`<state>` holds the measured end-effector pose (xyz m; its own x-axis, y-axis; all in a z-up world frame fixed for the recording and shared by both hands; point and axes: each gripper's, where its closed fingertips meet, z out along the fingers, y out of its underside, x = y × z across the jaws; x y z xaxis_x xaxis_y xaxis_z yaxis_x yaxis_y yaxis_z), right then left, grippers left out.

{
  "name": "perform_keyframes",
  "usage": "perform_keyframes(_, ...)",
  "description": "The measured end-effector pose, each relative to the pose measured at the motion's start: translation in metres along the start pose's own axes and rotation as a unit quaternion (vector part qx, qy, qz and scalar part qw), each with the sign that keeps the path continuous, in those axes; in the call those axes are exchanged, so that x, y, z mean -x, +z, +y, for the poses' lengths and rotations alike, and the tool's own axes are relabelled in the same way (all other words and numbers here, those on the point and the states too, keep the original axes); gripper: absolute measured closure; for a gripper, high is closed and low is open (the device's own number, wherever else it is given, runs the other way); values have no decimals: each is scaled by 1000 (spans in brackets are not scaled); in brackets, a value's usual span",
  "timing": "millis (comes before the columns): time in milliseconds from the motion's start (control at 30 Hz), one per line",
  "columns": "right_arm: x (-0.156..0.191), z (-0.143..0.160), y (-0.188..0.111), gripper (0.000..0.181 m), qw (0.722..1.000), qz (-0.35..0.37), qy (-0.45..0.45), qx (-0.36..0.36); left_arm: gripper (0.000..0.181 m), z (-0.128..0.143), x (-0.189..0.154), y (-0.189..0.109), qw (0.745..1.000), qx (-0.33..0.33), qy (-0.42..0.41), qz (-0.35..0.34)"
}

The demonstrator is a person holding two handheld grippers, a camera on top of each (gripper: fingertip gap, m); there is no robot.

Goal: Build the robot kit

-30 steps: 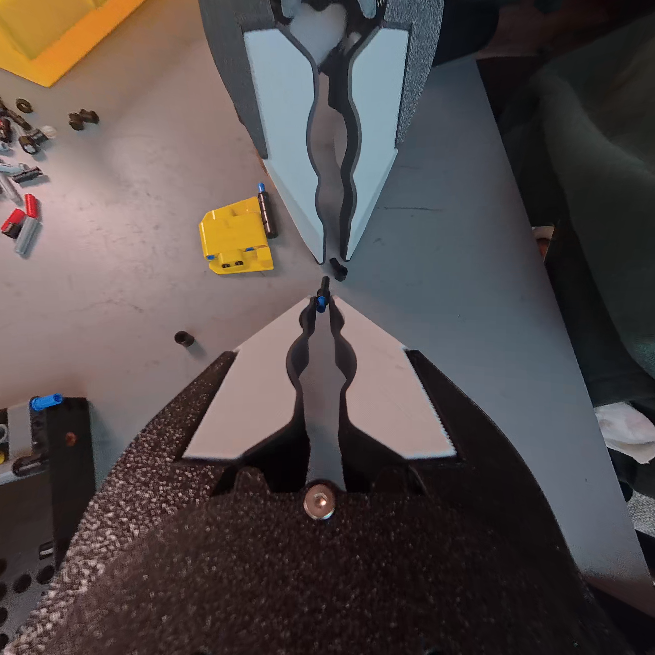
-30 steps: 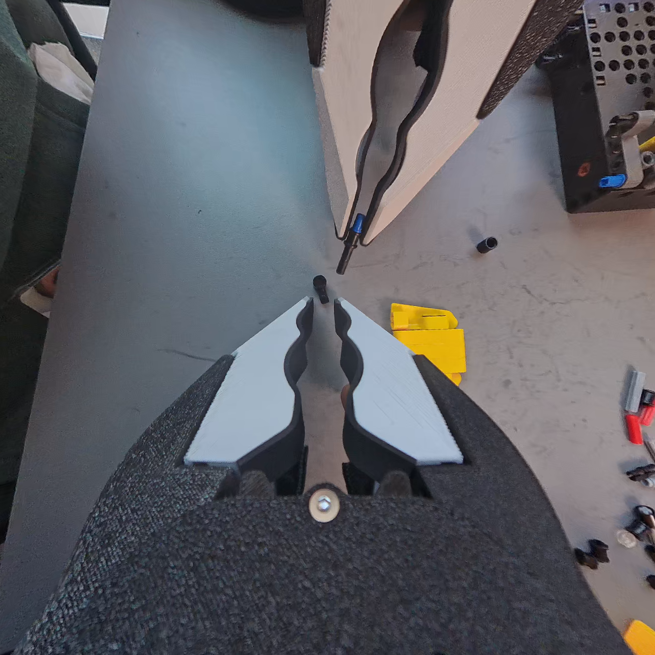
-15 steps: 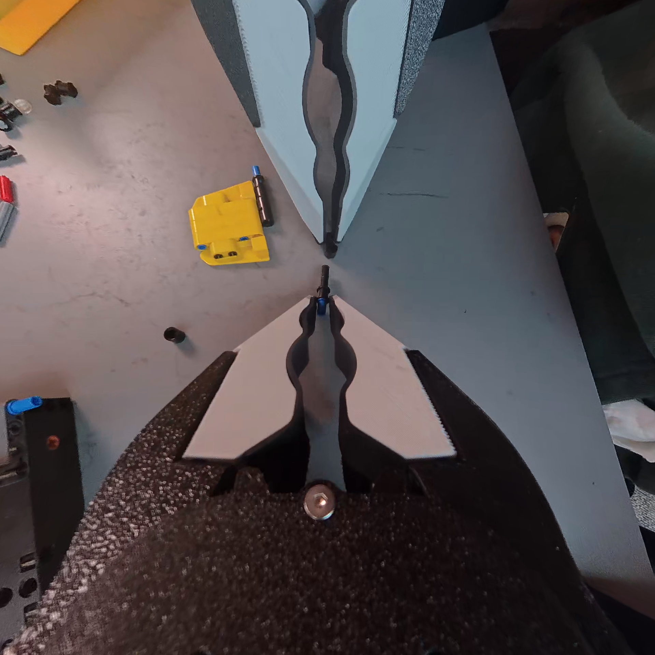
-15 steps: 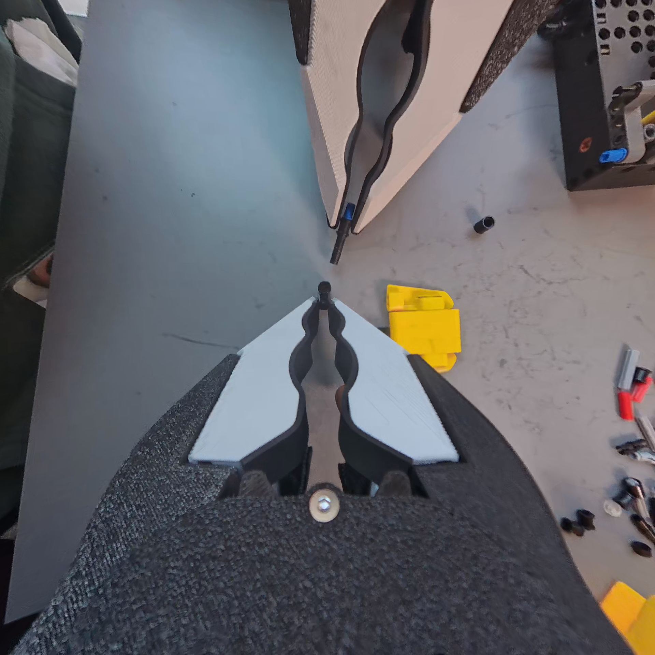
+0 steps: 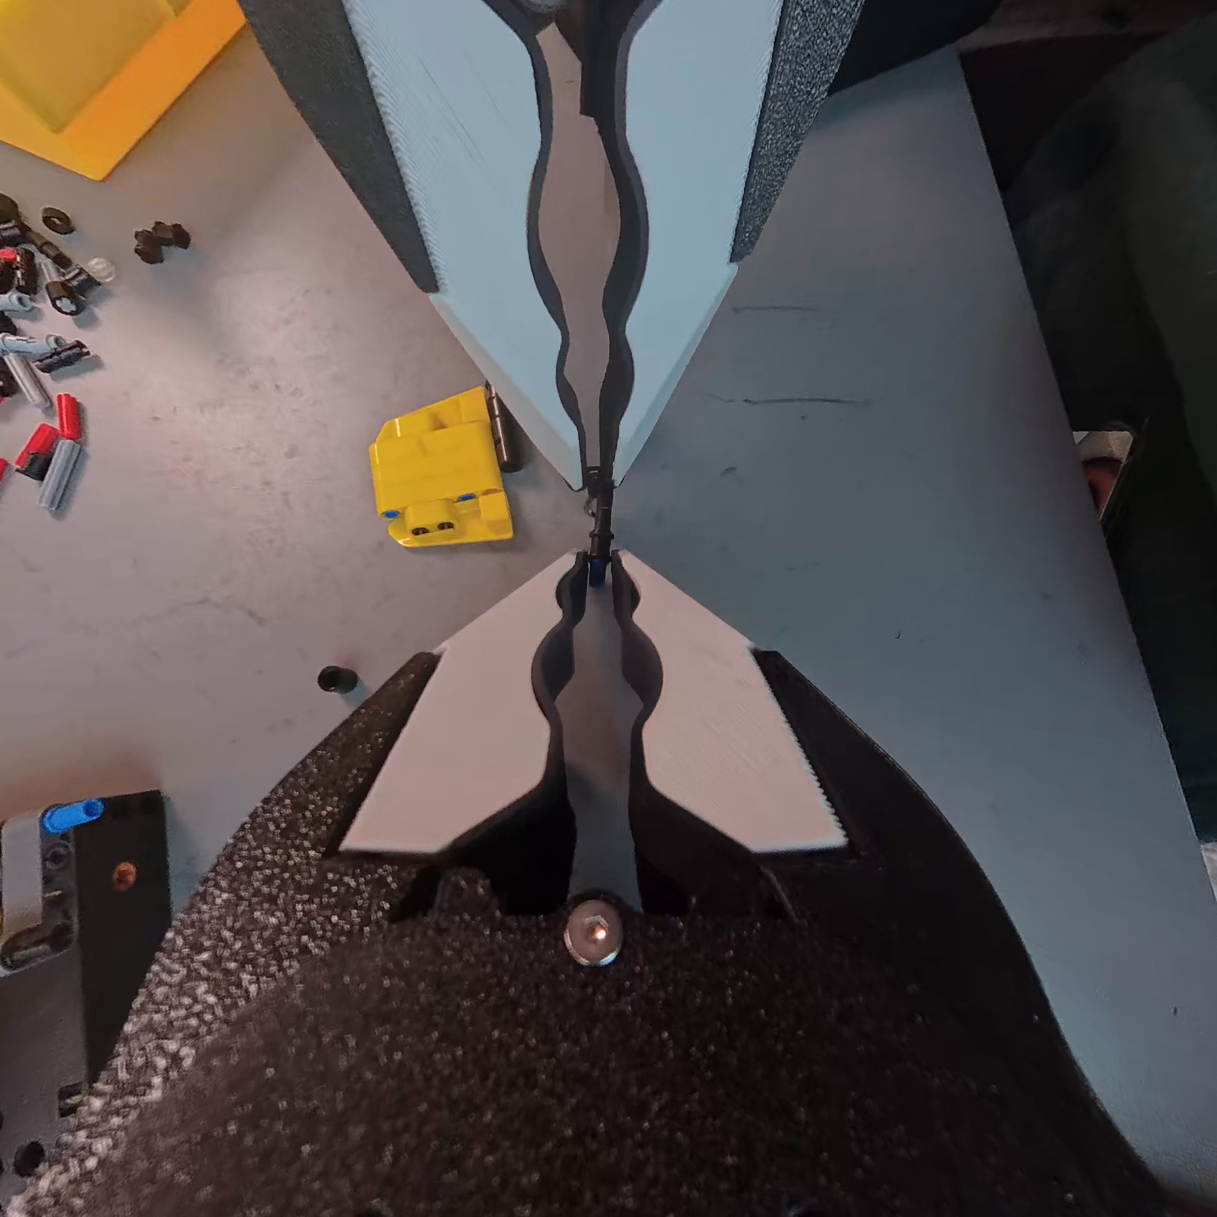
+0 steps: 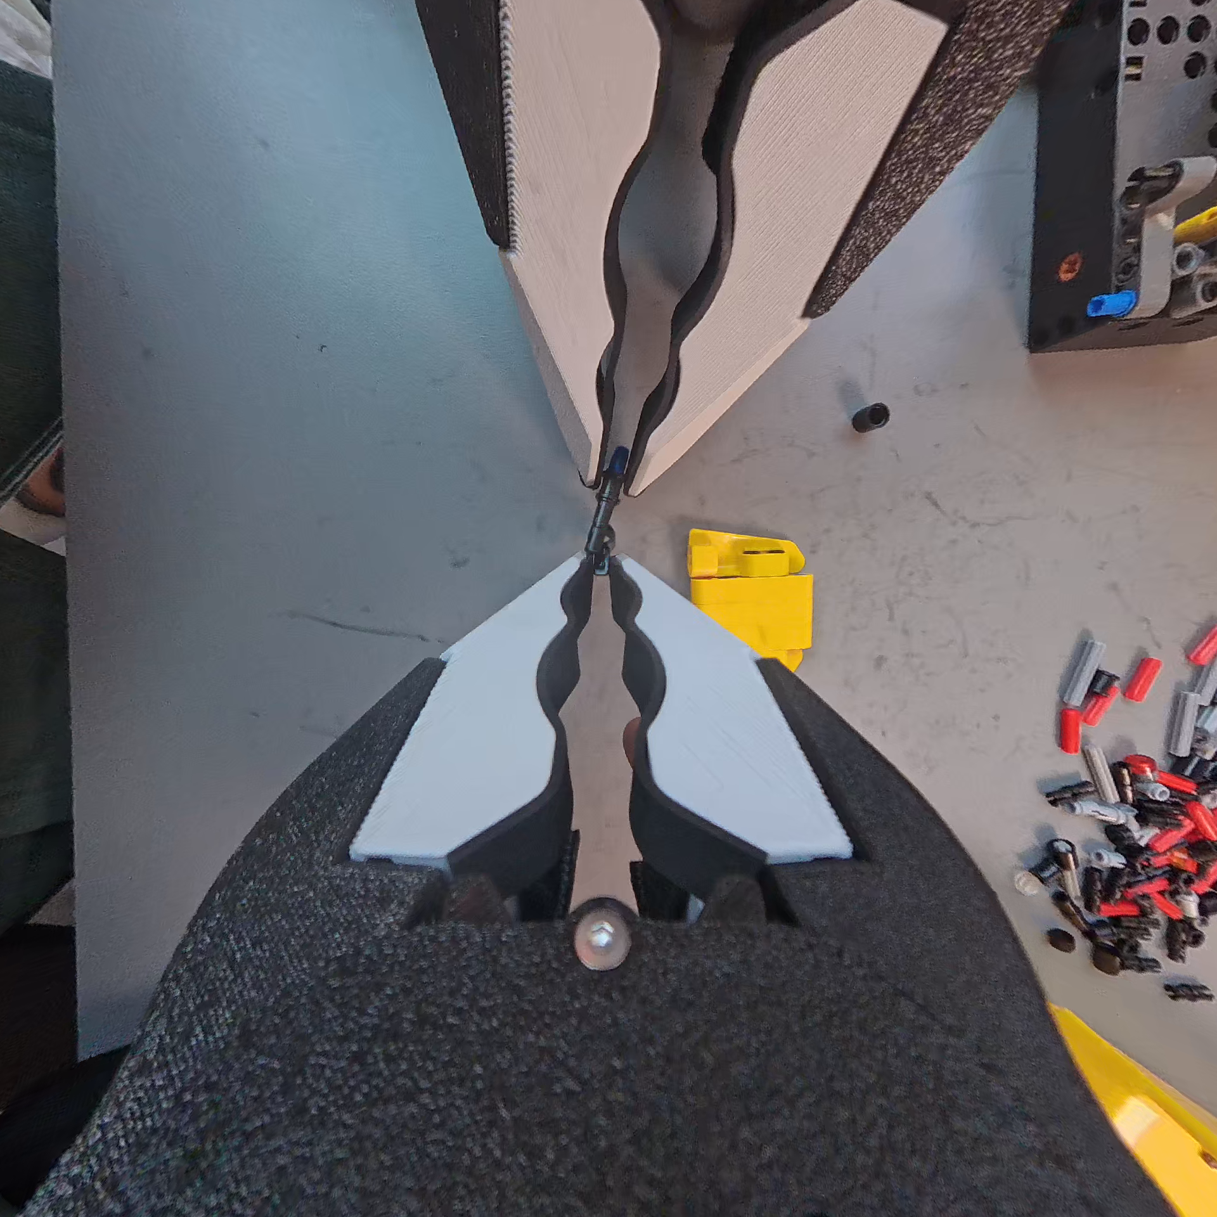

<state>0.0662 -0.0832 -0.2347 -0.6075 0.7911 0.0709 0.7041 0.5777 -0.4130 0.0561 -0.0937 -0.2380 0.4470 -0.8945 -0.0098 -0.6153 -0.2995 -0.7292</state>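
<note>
The blue-and-black pin (image 5: 596, 560) sits clamped between the tips of the left gripper (image 5: 596, 571), blue end inside the jaws, black shaft pointing forward over the grey table (image 5: 889, 593). The shaft's far end meets a small black connector (image 5: 598, 484) pinched at the tips of the right gripper (image 5: 596, 475), which faces the left one tip to tip; the two parts touch, though whether the shaft is seated inside the connector cannot be told. In the right wrist view the same line reads in reverse: right gripper (image 6: 598, 565) closed on the black connector (image 6: 599, 546), the pin (image 6: 609, 487) running up into the tips of the left gripper (image 6: 612, 475), blue end (image 6: 618, 461) just visible between the pads. Both sets of jaws are nearly together, with only the held part between them. Just beside the joint lies a yellow block (image 5: 438, 471) flat on the table, a dark pin against its far edge. A lone black bushing (image 5: 337, 678) lies near the left gripper's body. Further off: a scatter of red, grey and black small parts (image 6: 1146, 823), a black perforated frame (image 6: 1119, 197) with a blue pin, and a yellow tray (image 5: 85, 72) at the table edge.
</note>
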Motion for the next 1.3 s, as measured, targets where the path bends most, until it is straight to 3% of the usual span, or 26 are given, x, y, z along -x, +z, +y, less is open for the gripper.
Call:
perform_keyframes(533, 1, 2, 0, 177, 1000, -6, -2, 24, 176, 4, 0, 1, 1000, 19, -5, -6)
perform_keyframes(767, 0, -7, -2, 177, 1000, -7, 15, -11, 176, 2, 1, -2, 1000, 19, -19, -6)
perform_keyframes(1300, 0, 11, 1, 163, 994, 23, 57, -93, 176, 4, 7, -5, 1000, 20, -9, -22)
